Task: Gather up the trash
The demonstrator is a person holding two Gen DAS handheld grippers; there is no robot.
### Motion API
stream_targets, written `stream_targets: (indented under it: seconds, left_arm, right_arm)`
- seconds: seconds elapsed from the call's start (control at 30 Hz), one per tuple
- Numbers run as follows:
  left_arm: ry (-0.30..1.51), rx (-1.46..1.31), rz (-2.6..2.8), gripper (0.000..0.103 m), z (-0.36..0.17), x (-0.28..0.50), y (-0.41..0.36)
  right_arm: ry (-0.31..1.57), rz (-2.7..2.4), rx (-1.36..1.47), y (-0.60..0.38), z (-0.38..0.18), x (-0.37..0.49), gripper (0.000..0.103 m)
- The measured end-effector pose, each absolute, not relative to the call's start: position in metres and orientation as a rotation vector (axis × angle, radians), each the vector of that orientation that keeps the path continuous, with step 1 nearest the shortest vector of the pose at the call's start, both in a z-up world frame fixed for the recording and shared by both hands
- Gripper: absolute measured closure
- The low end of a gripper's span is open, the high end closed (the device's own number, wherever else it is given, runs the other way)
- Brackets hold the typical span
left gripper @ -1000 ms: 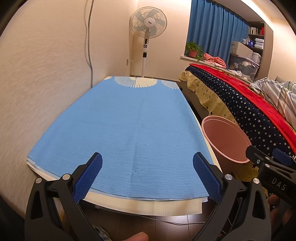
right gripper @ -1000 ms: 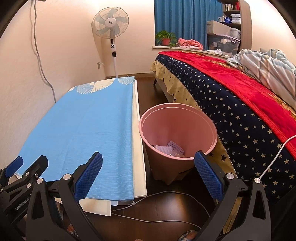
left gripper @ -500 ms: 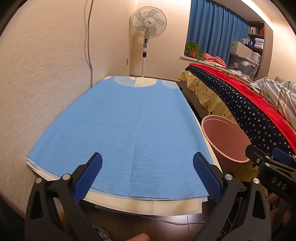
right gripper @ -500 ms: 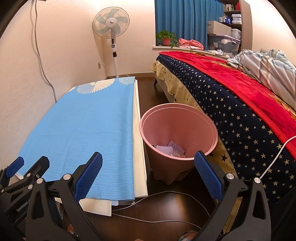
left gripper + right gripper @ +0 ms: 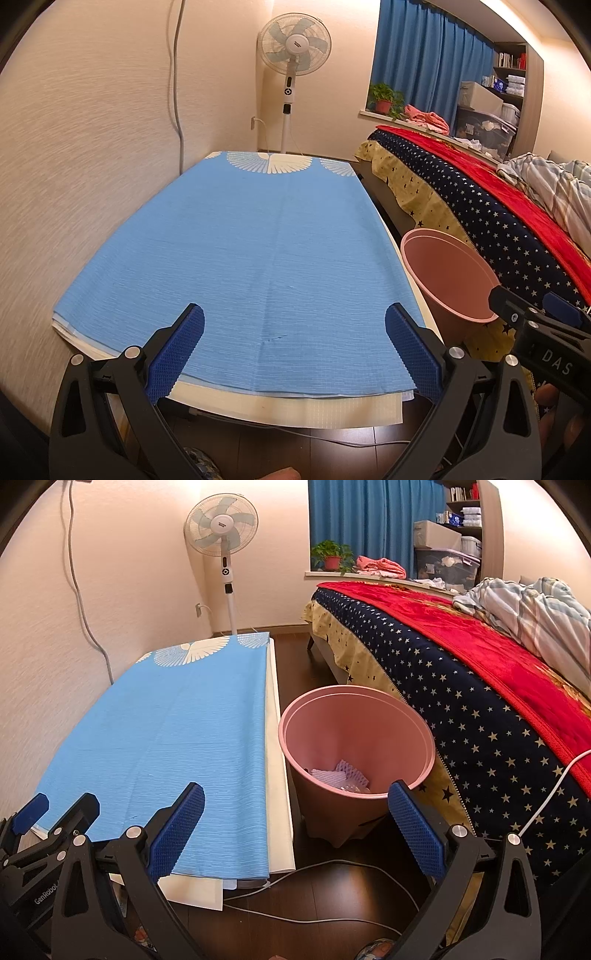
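A pink trash bin (image 5: 354,734) stands on the dark floor between a low table and a bed, with crumpled pale paper scraps (image 5: 341,771) at its bottom. In the left wrist view the same bin (image 5: 448,273) shows at the right. My left gripper (image 5: 293,354) hangs open over the near edge of the blue cloth (image 5: 251,251), nothing between its blue pads. My right gripper (image 5: 295,830) is open too, above the floor just in front of the bin. Each gripper shows at the edge of the other's view.
The low table carries a blue cloth over white sheets (image 5: 275,746). White cables (image 5: 332,919) run across the floor by the table's corner. A bed with a starred blanket (image 5: 461,686) lies right. A standing fan (image 5: 293,48) is at the far wall.
Both views have shifted only slightly; the bin sits a touch lower and nearer in the right wrist view. Both grippers stay open and empty.
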State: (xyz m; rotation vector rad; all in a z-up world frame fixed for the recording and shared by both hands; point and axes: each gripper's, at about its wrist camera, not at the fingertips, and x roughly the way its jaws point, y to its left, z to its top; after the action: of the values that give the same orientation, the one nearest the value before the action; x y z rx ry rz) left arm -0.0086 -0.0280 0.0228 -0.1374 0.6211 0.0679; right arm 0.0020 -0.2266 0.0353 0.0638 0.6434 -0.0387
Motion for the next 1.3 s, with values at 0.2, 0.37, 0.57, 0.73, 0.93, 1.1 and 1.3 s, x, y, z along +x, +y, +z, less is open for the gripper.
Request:
stream_targets:
  seconds: [0.2, 0.37, 0.57, 0.73, 0.93, 1.1, 1.3]
  left_arm:
    - [0.621, -0.135, 0.066, 0.008, 0.0224, -0.0087, -0.0286]
    - [0.621, -0.136, 0.065, 0.008, 0.0221, -0.0093, -0.0296]
    - [0.620, -0.133, 0.063, 0.008, 0.0214, -0.0102, -0.0301]
    - [0.617, -0.128, 0.057, 0.008, 0.0200, -0.0125, -0.0336]
    - [0.616, -0.124, 0.054, 0.008, 0.0191, -0.0130, -0.0327]
    - [0.619, -0.125, 0.056, 0.008, 0.0192, -0.0110, -0.0305]
    - [0.624, -0.128, 0.052, 0.008, 0.0195, -0.0092, -0.0289]
  right_arm:
    - [0.643, -0.039, 0.064, -0.2268, 0.0354, 0.0020, 0.005]
    - [0.643, -0.038, 0.064, -0.2266, 0.0355, 0.0021, 0.005]
    - [0.644, -0.039, 0.065, -0.2270, 0.0353, 0.0019, 0.005]
    - [0.644, -0.038, 0.064, -0.2271, 0.0352, 0.0023, 0.005]
    - [0.644, -0.038, 0.065, -0.2269, 0.0352, 0.0021, 0.005]
    - [0.648, -0.036, 0.058, -0.2269, 0.0326, 0.0029, 0.005]
    - [0.645, -0.041, 0.065, -0.2298, 0.0309, 0.0021, 0.005]
